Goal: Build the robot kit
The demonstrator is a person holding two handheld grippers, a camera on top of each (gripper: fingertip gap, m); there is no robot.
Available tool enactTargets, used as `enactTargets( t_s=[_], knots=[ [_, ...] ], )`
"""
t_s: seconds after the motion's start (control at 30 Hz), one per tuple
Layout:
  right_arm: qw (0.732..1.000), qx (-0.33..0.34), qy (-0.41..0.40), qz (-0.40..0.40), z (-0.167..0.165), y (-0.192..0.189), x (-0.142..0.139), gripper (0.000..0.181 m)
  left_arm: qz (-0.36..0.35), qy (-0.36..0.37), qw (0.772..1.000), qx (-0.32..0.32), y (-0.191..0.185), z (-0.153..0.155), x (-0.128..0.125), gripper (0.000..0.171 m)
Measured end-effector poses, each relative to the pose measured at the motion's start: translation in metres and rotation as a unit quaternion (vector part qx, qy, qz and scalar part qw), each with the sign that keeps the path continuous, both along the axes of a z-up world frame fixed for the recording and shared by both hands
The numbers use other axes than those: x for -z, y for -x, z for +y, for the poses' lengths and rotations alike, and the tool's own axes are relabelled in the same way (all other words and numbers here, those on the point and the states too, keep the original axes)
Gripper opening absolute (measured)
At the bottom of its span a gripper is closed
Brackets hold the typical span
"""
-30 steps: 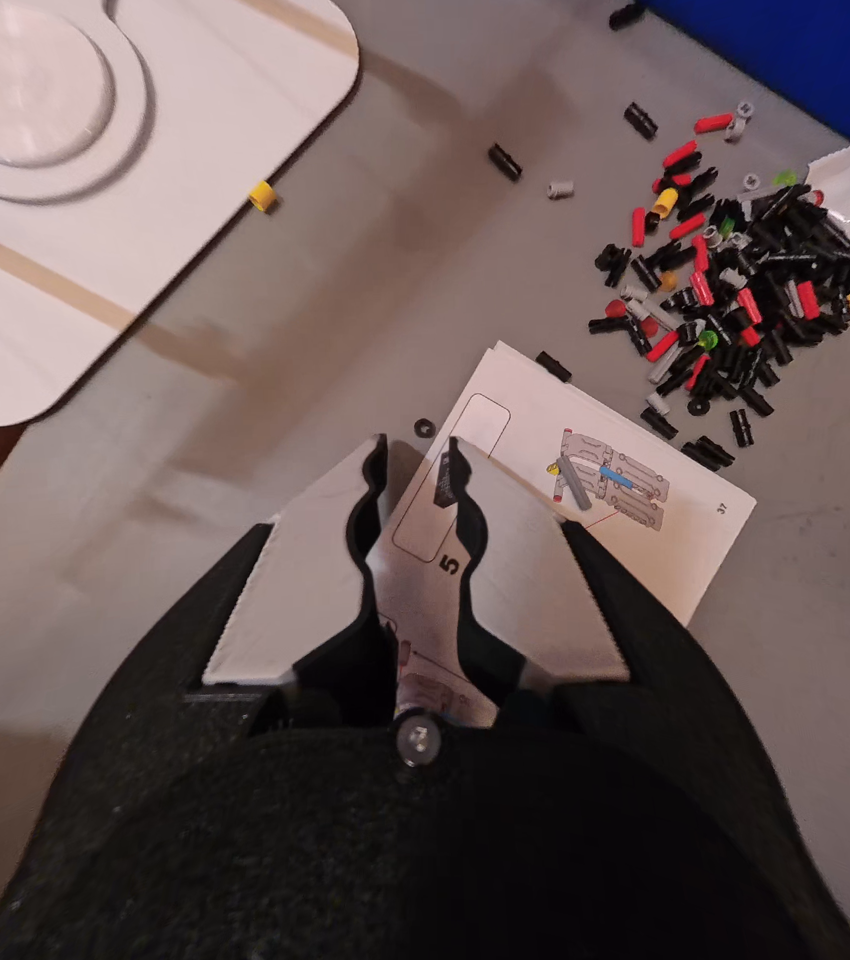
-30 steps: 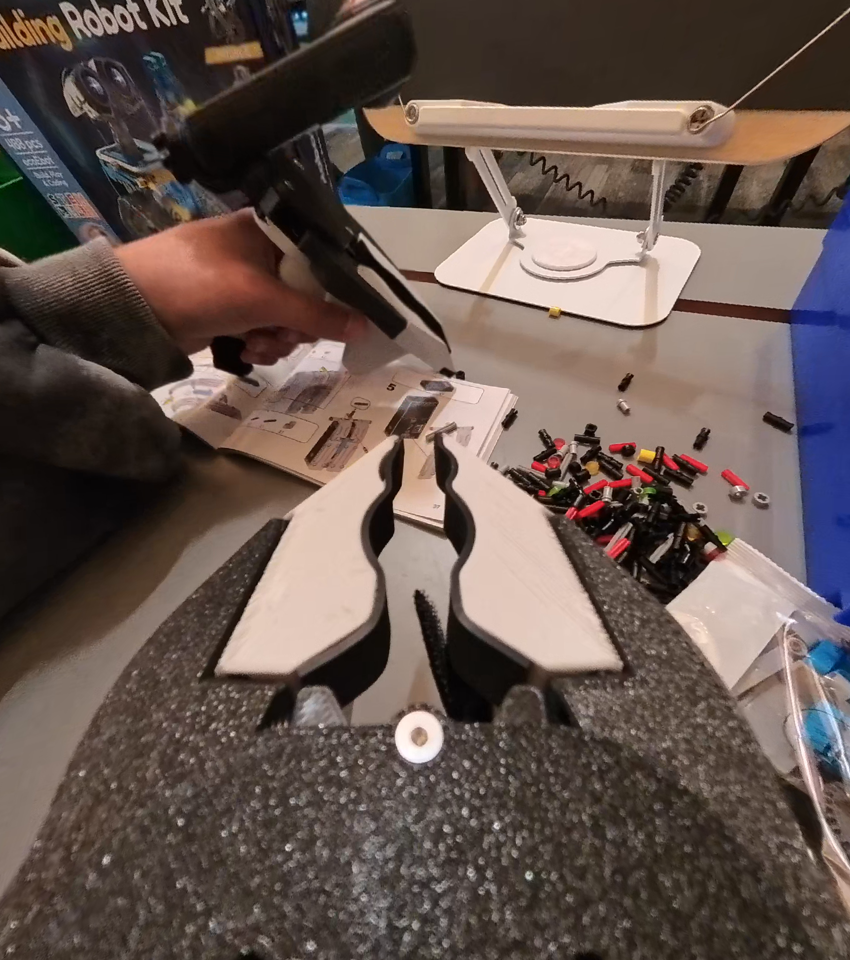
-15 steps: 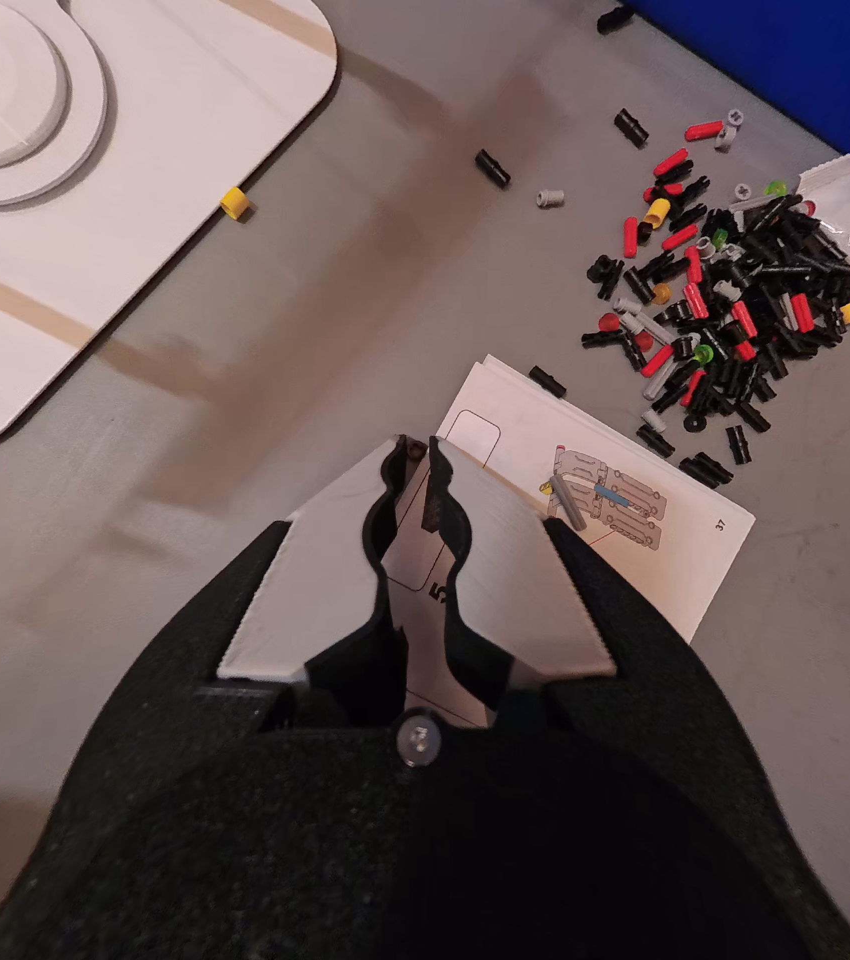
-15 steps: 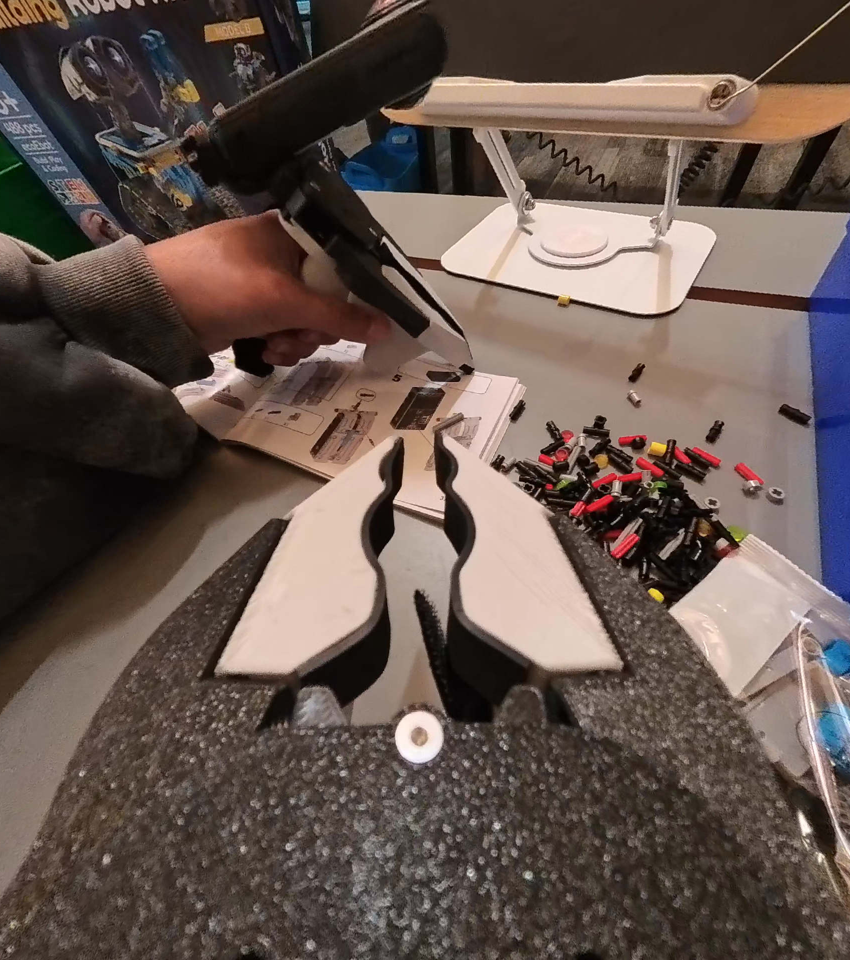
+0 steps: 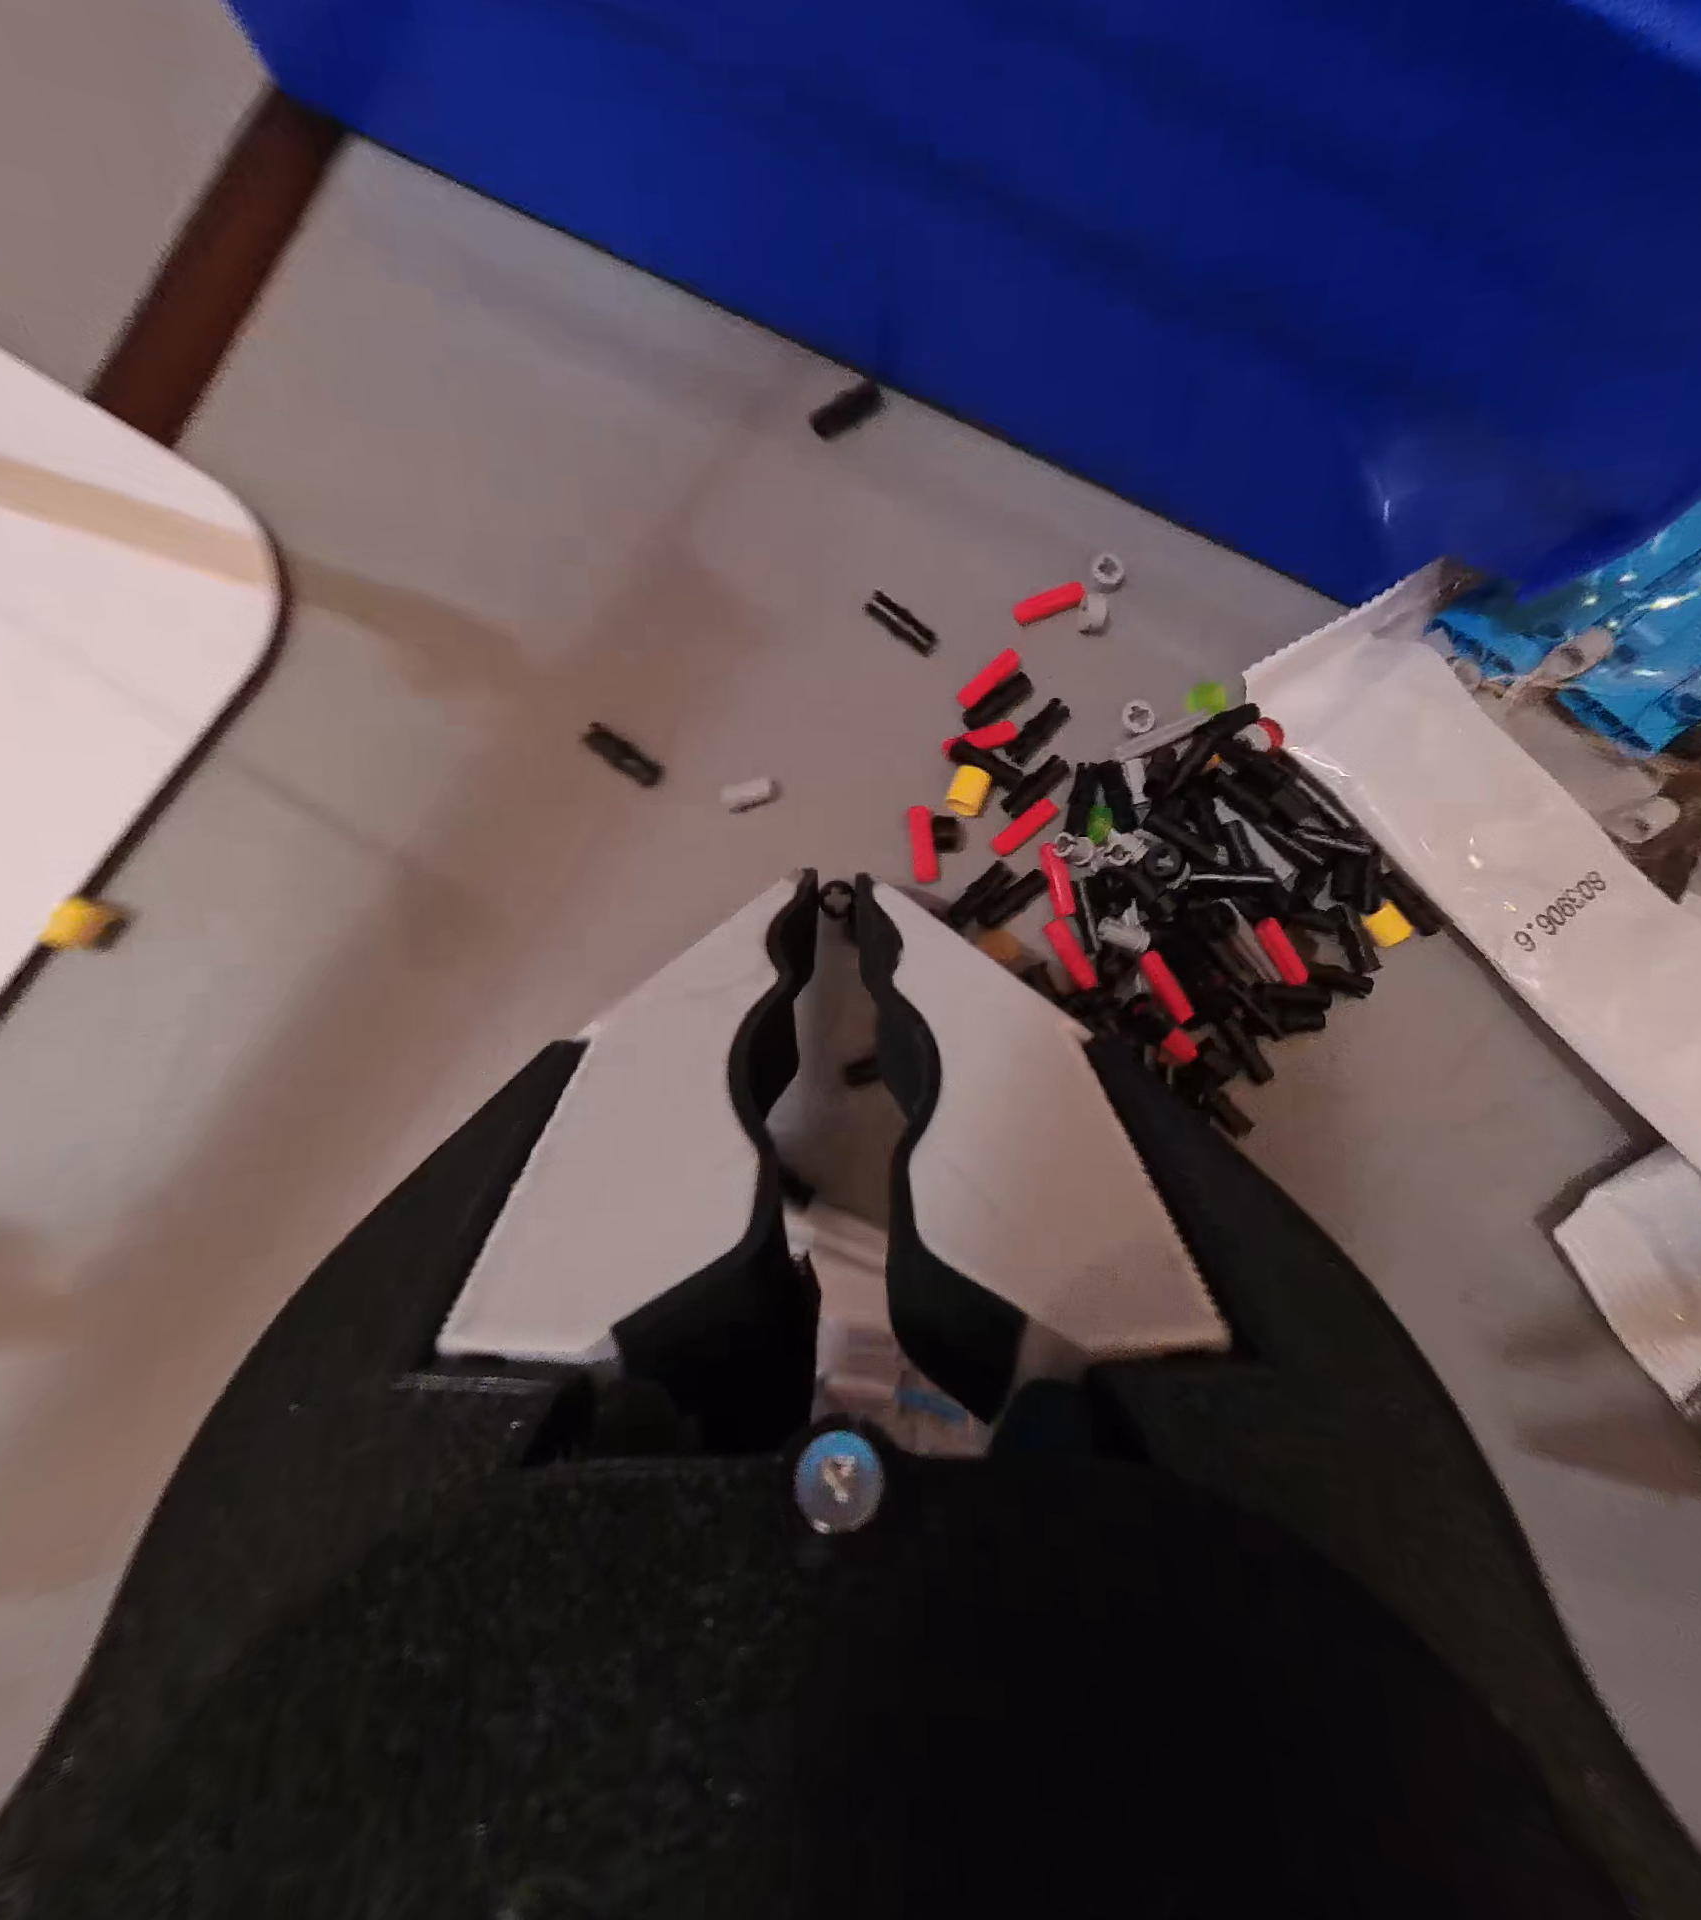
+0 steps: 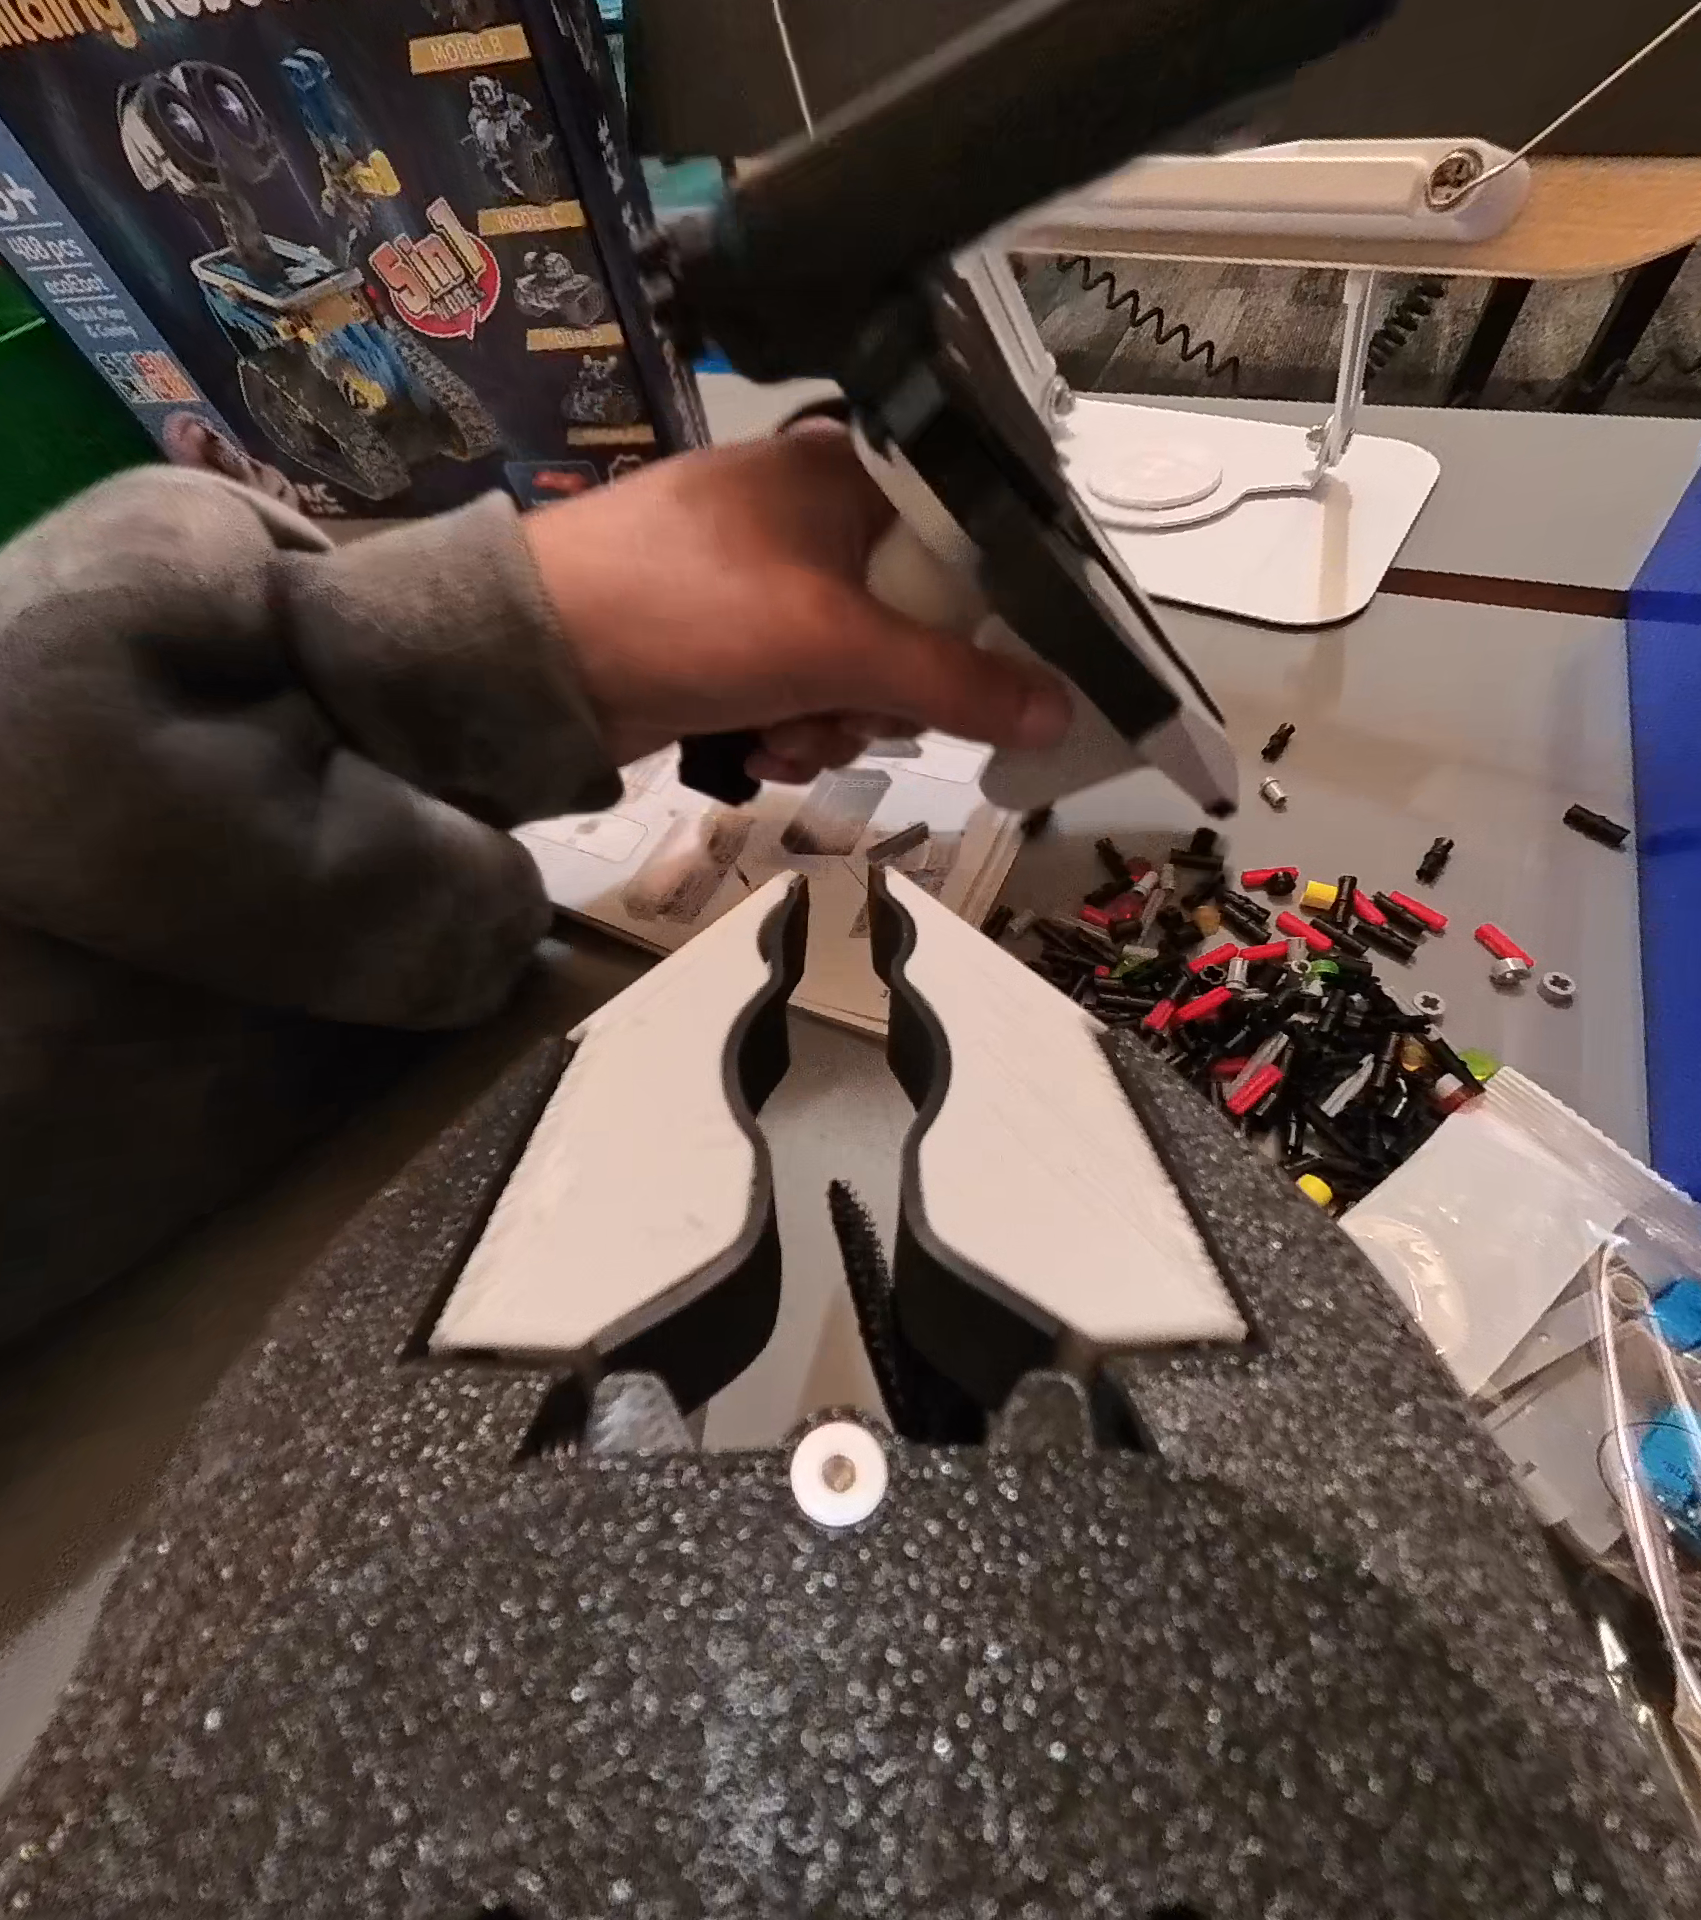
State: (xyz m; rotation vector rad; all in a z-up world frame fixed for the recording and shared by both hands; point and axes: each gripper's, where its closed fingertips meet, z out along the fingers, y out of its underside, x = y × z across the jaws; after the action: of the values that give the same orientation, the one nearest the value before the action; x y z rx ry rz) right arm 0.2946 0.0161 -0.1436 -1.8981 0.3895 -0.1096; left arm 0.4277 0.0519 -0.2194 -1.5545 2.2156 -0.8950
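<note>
- Left gripper, with white fingers and black inner pads, is clenched on a small black ring-shaped piece pinched at its very tips; motion blur makes the piece's exact shape hard to confirm.
- From the right wrist view, the left gripper hangs tilted downward above the grey table, just over the near edge of the scattered parts, with a person's hand in a grey sleeve around its handle.
- Right gripper is released, its white fingers standing apart with nothing between them, hovering low over the table near the front edge.
- Just ahead of its tips lies an open paper instruction booklet.
- A heap of small black, red, grey and yellow plastic connector pins lies on the table right of the left gripper's tips.
- A clear plastic bag touches the heap's far right side, and a blue plastic bin stands along the table's back edge.
- A white flat stand base lies at the left, with one yellow cylinder piece beside its edge.
- A dark printed kit box stands upright behind the hand.
</note>
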Motion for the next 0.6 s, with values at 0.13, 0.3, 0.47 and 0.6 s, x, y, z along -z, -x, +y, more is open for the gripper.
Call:
enactTargets(
  t_s=[0.13,0.3,0.47,0.6],
  knots=[
    [1.0,0.001,-0.004,0.003,-0.001,-0.001,-0.001,0.01,-0.009,0.002,0.999,-0.033,-0.01,0.004,0.007,0.021],
    [1.0,-0.003,-0.013,0.015,-0.001,-0.001,-0.003,0.011,-0.081,0.045,0.956,-0.28,-0.037,0.098,-0.015,0.036],
    [0.999,-0.007,-0.022,0.023,-0.001,0.0,-0.006,0.011,-0.066,0.002,0.94,-0.336,-0.044,0.129,0.0,0.035],
    [0.999,-0.008,-0.028,0.038,-0.002,-0.001,-0.006,0.011,-0.058,-0.022,0.933,-0.356,-0.05,0.137,0.007,0.025]
  ],
)
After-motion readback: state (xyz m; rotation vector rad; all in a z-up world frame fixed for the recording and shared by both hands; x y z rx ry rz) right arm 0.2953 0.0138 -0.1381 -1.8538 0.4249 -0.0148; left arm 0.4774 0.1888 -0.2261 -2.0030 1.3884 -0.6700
